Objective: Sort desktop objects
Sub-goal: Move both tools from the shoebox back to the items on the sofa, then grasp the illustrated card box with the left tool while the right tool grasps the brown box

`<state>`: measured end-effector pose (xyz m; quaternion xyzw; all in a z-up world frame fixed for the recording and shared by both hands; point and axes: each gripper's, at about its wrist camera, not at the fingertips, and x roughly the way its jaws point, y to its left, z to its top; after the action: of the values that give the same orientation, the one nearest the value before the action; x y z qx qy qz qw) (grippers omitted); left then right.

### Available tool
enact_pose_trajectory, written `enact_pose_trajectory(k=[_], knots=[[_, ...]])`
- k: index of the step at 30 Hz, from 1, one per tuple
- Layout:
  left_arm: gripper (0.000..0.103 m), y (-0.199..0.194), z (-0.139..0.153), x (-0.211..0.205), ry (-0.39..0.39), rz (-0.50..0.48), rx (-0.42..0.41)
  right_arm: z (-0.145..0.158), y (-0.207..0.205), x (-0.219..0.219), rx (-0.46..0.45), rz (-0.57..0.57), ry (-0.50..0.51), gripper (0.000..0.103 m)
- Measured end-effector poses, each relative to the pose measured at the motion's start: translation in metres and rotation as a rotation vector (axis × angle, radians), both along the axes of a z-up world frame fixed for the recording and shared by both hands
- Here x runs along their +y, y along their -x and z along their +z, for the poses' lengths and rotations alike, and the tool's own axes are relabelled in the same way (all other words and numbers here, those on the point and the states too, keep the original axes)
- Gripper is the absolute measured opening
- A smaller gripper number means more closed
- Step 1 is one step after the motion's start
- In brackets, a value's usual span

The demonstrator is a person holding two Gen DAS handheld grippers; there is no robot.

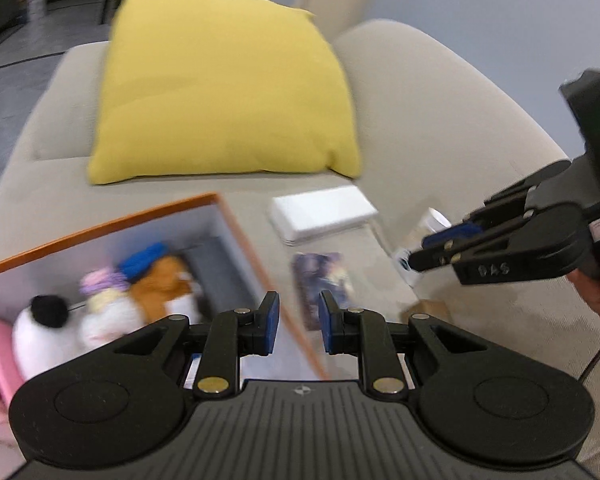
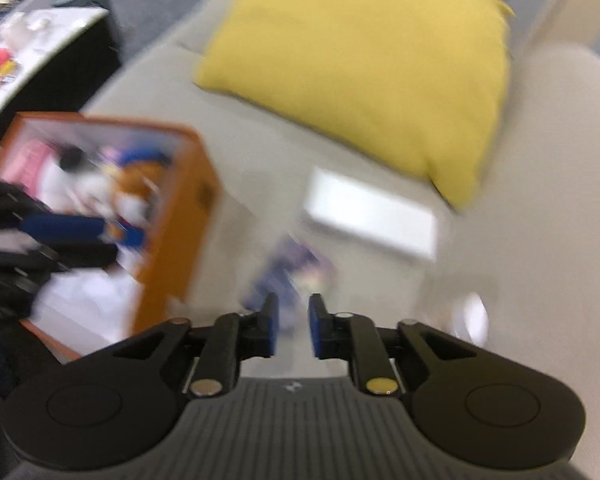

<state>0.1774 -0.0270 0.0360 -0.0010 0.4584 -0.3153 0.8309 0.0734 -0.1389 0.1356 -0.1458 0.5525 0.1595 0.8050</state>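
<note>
Both frames are motion-blurred, so read these as judgements. Your left gripper [image 1: 299, 322] sits at a narrow gap with nothing between the pads, hovering over the near corner of the orange-rimmed box [image 1: 236, 222]. Your right gripper [image 2: 293, 328] also shows a narrow gap, empty; no earlier picture here, so just take that state. Loose things left on the beige sofa seat [image 1: 440, 120]: a flat printed card [image 1: 322, 284] just right of the box, a white flat box [image 1: 322, 214] beyond it near the yellow cushion [image 1: 224, 92], and a small clear bottle with a white cap [image 1: 424, 232] close under the right gripper's tips in the left wrist view. The box already holds soft plush toys [image 1: 112, 300]. The card likely weighs almost nothing, is thin and bendy, and lies flush on soft fabric, so you'd pinch an edge or press into the seat to get a pad under; a slick surface may slide. The bottle looks light, rigid and smooth, and will probably roll; take it across the body, not the cap. The white box seems stiff and light but wide, so grab it across the short side or at a corner. The seat is soft, so expect things to sink and tilt when you push.
</note>
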Motion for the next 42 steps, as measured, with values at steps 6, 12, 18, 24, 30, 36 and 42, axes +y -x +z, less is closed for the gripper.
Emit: enact_pose_trajectory(k=[6,12,18,24,30,36,42], knots=[[0.031,0.002,-0.015,-0.047,-0.083,-0.074,0.034,-0.040,0.018,-0.052,0.099,-0.085,0.044,0.031],[0.054,-0.008,-0.038,-0.085,-0.163,-0.084,0.102,-0.082,0.024,-0.073,0.191,-0.103,0.052,0.046],[0.055,-0.019,-0.052,-0.113,-0.239,-0.058,0.124,-0.108,0.020,-0.078,0.250,-0.136,0.063,0.059],[0.055,-0.023,-0.059,-0.124,-0.274,-0.065,0.136,-0.124,0.013,-0.084,0.273,-0.207,0.037,0.069],[0.055,-0.031,-0.071,-0.136,-0.322,-0.064,0.146,-0.122,0.008,-0.077,0.163,-0.181,0.024,0.067],[0.059,-0.041,-0.082,-0.145,-0.376,-0.044,0.157,-0.125,-0.005,-0.078,0.247,-0.172,-0.110,0.041],[0.062,-0.058,-0.100,-0.150,-0.378,-0.006,0.228,-0.103,0.000,-0.081,0.204,-0.140,-0.043,0.059]])
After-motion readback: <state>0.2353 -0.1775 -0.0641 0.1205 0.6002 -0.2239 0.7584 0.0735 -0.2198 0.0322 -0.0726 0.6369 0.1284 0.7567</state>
